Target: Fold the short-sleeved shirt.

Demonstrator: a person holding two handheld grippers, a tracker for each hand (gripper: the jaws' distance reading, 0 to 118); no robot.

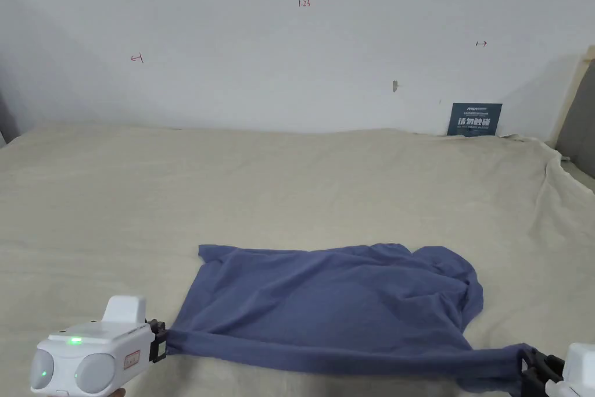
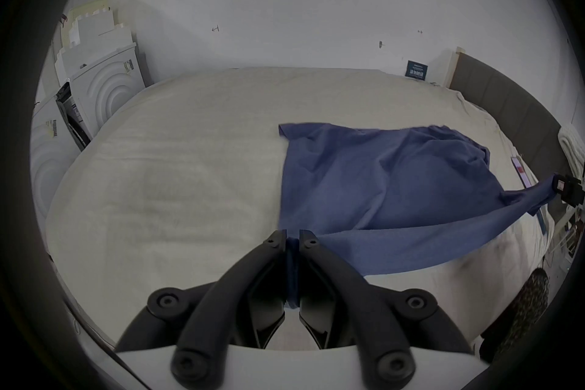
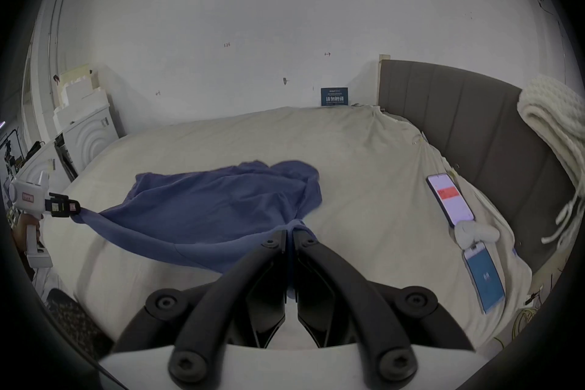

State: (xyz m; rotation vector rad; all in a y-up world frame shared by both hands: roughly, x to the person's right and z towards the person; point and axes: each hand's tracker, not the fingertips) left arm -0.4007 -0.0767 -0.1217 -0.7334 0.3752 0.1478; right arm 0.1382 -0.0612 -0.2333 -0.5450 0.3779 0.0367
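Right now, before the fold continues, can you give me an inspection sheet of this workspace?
Surface: bed under a beige sheet, lightly wrinkled.
Job's things: blue shirt, far part lying on the sheet, near edge stretched between both tools.
Clutter: two phones on the sheet near the headboard.
Grippers: left tool shut on the shirt; right tool shut on the shirt.
Cables: nothing seen on the bed.
Surroundings: white wall, grey headboard, knitted blanket on the headboard.

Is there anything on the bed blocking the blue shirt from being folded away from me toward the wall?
Nothing visible does. Both the left gripper and right gripper already clamp the shirt, and the bed beyond it is bare.
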